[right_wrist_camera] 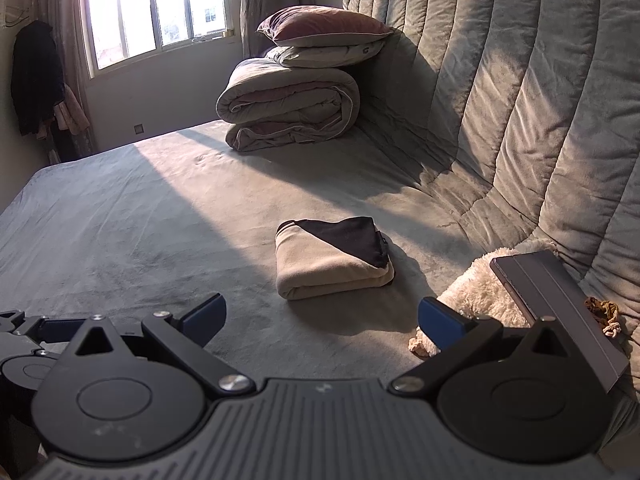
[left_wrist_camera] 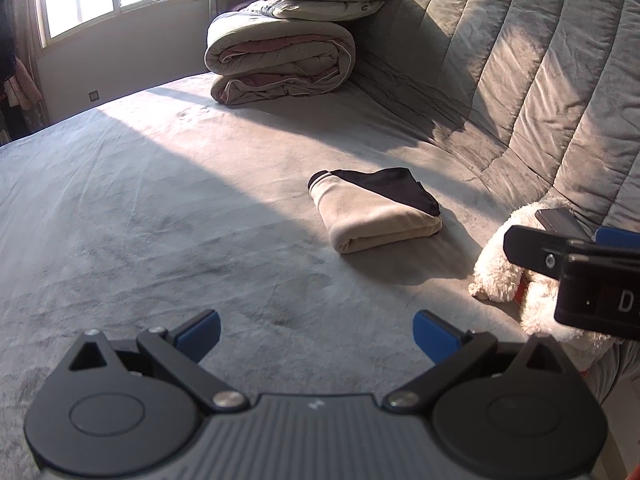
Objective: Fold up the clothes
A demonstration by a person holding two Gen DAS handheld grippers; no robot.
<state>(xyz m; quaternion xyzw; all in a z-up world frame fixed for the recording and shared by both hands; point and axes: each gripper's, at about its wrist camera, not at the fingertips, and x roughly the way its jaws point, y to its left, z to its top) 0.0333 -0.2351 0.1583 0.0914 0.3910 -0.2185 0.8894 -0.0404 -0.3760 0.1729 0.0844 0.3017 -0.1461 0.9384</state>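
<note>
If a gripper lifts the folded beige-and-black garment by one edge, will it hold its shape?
Probably not. The folded garment looks like soft fleece in loose stacked layers, so it would likely droop and unfold. It seems light, and should slide rather than roll if pushed across the bed.

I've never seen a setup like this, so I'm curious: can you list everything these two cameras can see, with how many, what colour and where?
folded garment: one, cream and black, middle of the bed.
bed: one, grey cover, fills the foreground.
rolled duvet: one, grey and mauve, far end of the bed.
pillows: two, mauve over grey, stacked on the duvet.
plush toy: one, white, right of the garment.
tablet case: one, grey, leaning on the plush toy.
window: one, bright, far wall.
hanging clothes: dark and pink, left wall.
left gripper: black, blue pads, open, empty.
right gripper: same colours, open, empty.
</note>
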